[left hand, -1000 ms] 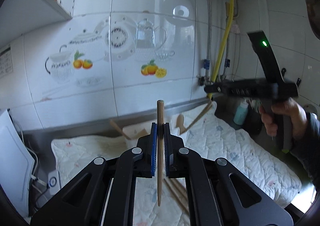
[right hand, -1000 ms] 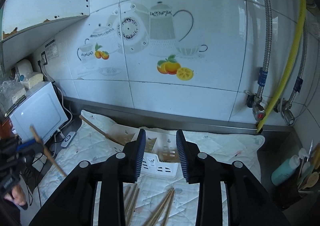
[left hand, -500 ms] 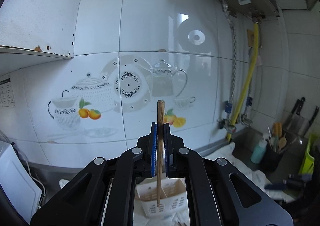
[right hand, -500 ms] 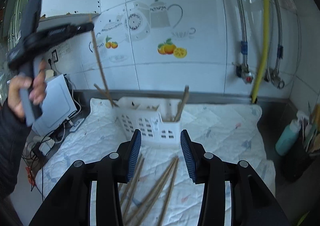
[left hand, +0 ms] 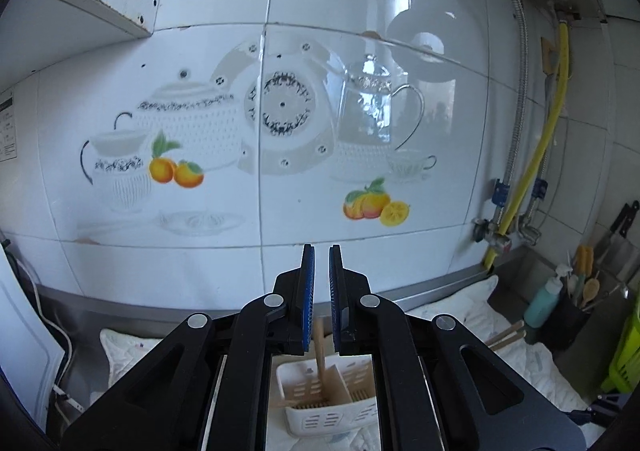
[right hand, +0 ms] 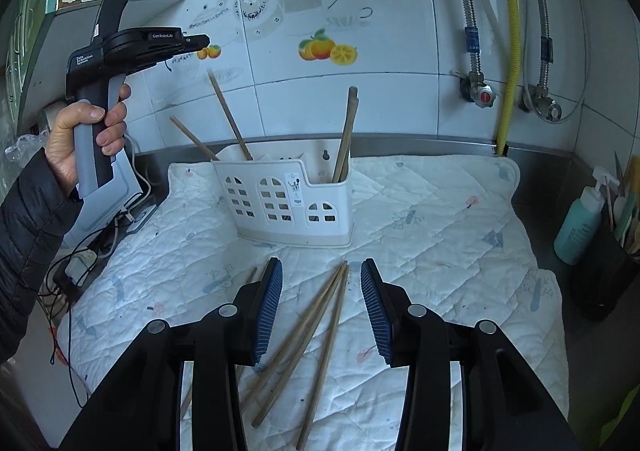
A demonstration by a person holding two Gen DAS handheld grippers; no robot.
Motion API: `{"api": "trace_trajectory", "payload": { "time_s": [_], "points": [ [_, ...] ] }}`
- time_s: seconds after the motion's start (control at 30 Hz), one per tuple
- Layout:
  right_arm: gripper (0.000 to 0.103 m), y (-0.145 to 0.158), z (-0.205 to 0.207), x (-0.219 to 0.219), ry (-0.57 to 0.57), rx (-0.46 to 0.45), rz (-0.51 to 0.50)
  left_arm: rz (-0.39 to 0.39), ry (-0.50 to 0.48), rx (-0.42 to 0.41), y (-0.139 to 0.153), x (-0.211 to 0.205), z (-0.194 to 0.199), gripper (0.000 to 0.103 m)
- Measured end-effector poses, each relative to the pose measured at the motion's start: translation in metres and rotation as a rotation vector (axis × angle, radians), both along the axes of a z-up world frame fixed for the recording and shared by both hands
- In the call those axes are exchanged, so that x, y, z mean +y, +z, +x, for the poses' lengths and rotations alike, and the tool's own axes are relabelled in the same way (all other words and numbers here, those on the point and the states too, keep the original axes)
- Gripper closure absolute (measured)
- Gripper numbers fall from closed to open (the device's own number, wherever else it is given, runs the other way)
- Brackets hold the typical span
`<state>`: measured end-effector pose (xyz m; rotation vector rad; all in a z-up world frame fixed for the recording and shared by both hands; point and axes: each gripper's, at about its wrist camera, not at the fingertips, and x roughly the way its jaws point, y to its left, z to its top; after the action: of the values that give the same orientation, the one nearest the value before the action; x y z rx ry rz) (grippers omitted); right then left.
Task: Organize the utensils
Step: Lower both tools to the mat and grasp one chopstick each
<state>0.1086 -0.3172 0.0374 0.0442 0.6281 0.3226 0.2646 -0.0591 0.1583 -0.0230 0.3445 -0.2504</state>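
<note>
Right wrist view: my right gripper (right hand: 321,307) hangs lower centre, jaws having just widened and now spread with nothing pinched, over loose chopsticks (right hand: 316,335) lying on the quilted mat (right hand: 440,243). White utensil caddy (right hand: 288,203) sits mid-frame, holding several upright chopsticks. Left gripper (right hand: 196,41) is at upper left, held by a hand (right hand: 86,135). Left wrist view: left gripper (left hand: 321,291) jaws nearly together, nothing clamped; caddy (left hand: 320,417) is below, a chopstick (left hand: 321,351) standing in it.
</note>
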Motion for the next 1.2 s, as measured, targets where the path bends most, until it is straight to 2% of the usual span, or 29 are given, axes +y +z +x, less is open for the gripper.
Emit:
{"api": "trace_trajectory", "payload": {
  "time_s": [0.23,0.4,0.5,0.6,0.7,0.97,1.2],
  "points": [
    [0.063,-0.023,-0.021,0.006,-0.015,0.031,-0.024,0.015,-0.032,0.0,-0.003,0.002,-0.031,0.09],
    [0.063,-0.055,-0.044,0.012,-0.024,0.087,-0.056,0.019,-0.043,0.007,-0.011,0.01,-0.07,0.07],
    [0.064,-0.072,-0.055,0.014,-0.028,0.122,-0.038,0.022,-0.052,0.029,-0.022,0.016,-0.094,0.067],
    [0.067,-0.088,-0.064,0.016,-0.04,0.15,-0.039,0.038,-0.051,0.056,-0.038,0.022,-0.116,0.06],
    [0.068,-0.1,-0.07,0.018,-0.053,0.168,-0.04,0.026,-0.057,0.099,-0.056,0.029,-0.136,0.056],
    [0.077,-0.121,-0.067,0.023,-0.074,0.182,-0.058,-0.011,-0.059,0.241,-0.121,0.042,-0.178,0.056],
    [0.085,-0.131,-0.058,0.025,-0.09,0.192,-0.059,0.035,-0.078,0.353,-0.178,0.029,-0.213,0.055]
  ]
}}
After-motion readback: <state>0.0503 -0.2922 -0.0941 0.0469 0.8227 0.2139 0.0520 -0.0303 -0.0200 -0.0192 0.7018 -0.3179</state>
